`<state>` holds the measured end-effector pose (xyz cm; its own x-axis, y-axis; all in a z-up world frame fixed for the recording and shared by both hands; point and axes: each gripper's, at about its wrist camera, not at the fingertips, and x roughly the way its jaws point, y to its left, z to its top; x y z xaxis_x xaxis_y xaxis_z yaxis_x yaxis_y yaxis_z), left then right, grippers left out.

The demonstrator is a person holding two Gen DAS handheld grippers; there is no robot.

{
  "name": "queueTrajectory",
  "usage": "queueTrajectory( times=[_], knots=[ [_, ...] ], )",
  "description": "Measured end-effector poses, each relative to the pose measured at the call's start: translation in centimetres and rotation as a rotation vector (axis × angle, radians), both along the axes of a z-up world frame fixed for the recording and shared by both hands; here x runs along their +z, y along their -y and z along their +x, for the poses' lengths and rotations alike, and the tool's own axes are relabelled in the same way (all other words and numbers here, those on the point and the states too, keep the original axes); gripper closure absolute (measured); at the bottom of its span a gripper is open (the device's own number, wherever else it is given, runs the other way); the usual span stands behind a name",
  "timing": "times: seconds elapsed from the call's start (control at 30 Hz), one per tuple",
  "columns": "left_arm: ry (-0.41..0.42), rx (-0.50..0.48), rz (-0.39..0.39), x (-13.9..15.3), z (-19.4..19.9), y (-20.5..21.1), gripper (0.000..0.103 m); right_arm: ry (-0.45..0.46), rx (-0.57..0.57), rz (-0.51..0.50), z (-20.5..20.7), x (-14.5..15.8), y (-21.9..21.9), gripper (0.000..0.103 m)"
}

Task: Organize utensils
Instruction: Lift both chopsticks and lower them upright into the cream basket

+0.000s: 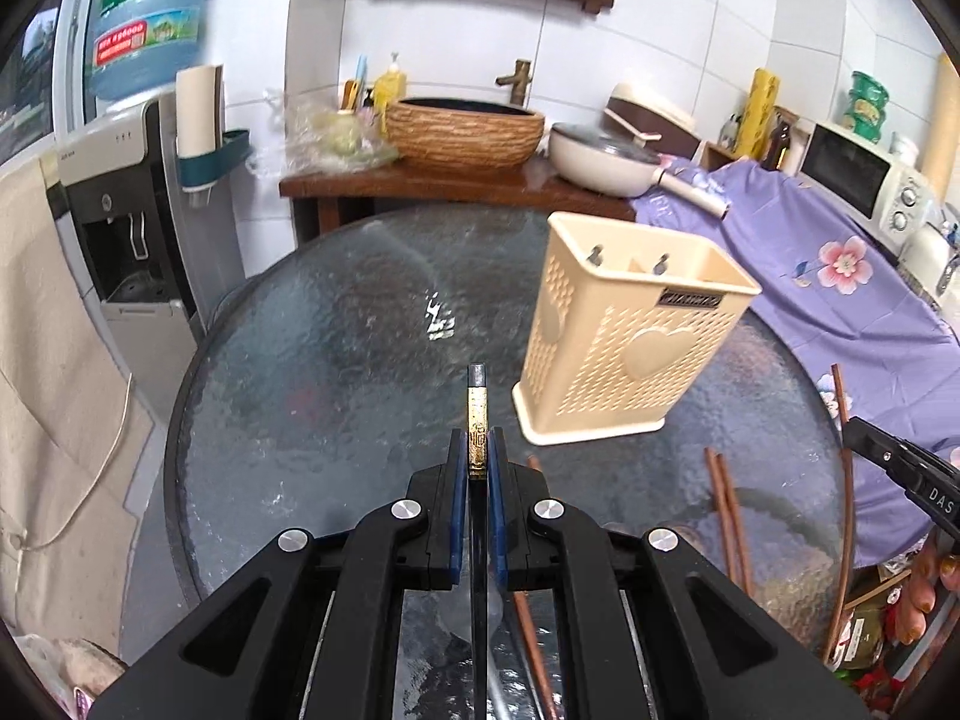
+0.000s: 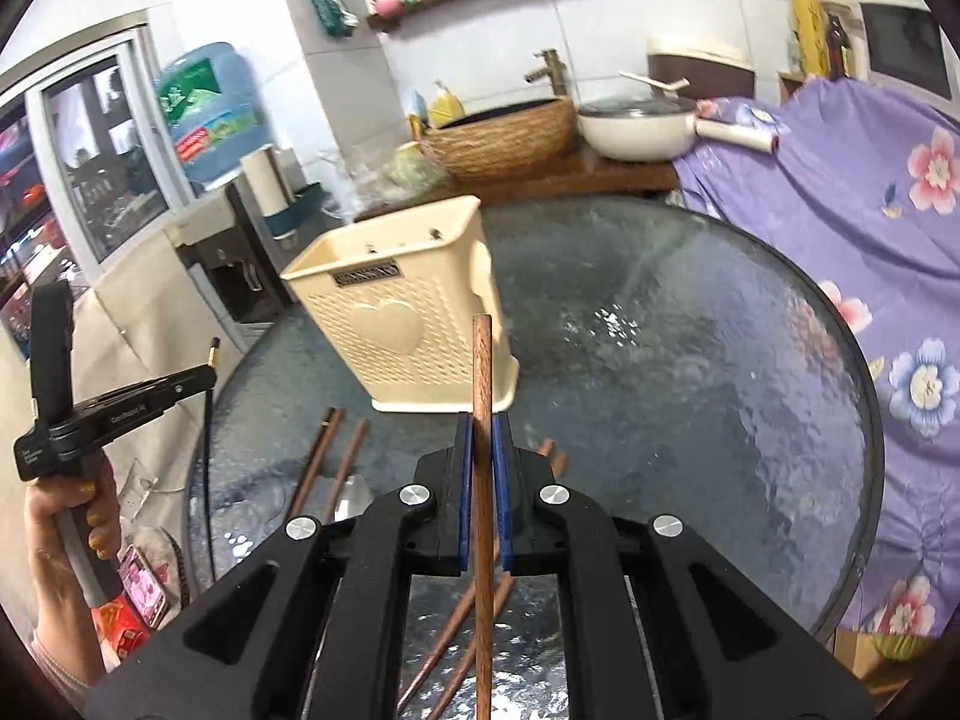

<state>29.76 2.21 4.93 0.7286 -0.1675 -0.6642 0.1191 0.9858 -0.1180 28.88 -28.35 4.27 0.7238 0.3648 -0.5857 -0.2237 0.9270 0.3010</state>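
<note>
Right wrist view shows the right gripper [image 2: 482, 426] clamped on a wooden chopstick [image 2: 482, 360] aligned with its fingers, the cream holder [image 2: 399, 306] just ahead-left, while the left gripper [image 1: 478, 441] grips a black chopstick [image 1: 477, 414].

a round glass table [image 1: 336, 360] fills the frame's middle; a cream utensil holder [image 1: 630, 342] stands right of centre, brown chopsticks [image 1: 729, 516] lying lower right.
</note>
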Motion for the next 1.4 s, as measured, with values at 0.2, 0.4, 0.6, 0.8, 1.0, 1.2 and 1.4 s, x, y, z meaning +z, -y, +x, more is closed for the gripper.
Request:
queueTrajectory(
  times=[0.2, 0.4, 0.6, 0.8, 1.0, 1.2, 1.4],
  knots=[
    [0.036, -0.019, 0.006, 1.1, -1.0, 0.4, 0.096, 0.043, 0.020, 0.012, -0.6, 1.6, 0.0, 0.096],
    [0.072, -0.028, 0.006, 2.2, -2.1, 0.6, 0.096, 0.100, 0.036, 0.037, -1.2, 2.8, 0.0, 0.096],
    [0.106, -0.038, 0.001, 3.4, -2.8, 0.8, 0.096, 0.149, 0.059, 0.044, -1.6, 4.1, -0.2, 0.096],
    [0.143, -0.060, -0.006, 4.7, -3.9, 1.1, 0.096, 0.195, 0.087, 0.073, -1.1, 5.1, -0.8, 0.096],
    [0.168, -0.065, -0.013, 5.8, -4.1, 1.1, 0.096, 0.226, 0.106, 0.047, -0.4, 6.1, -2.3, 0.096],
    [0.178, -0.075, -0.026, 6.5, -4.0, 1.4, 0.096, 0.248, 0.126, 0.026, -0.2, 7.3, -3.0, 0.096],
    [0.192, -0.095, -0.031, 7.5, -3.6, 2.2, 0.096, 0.261, 0.133, 0.011, 0.3, 8.4, -3.1, 0.096]
  ],
)
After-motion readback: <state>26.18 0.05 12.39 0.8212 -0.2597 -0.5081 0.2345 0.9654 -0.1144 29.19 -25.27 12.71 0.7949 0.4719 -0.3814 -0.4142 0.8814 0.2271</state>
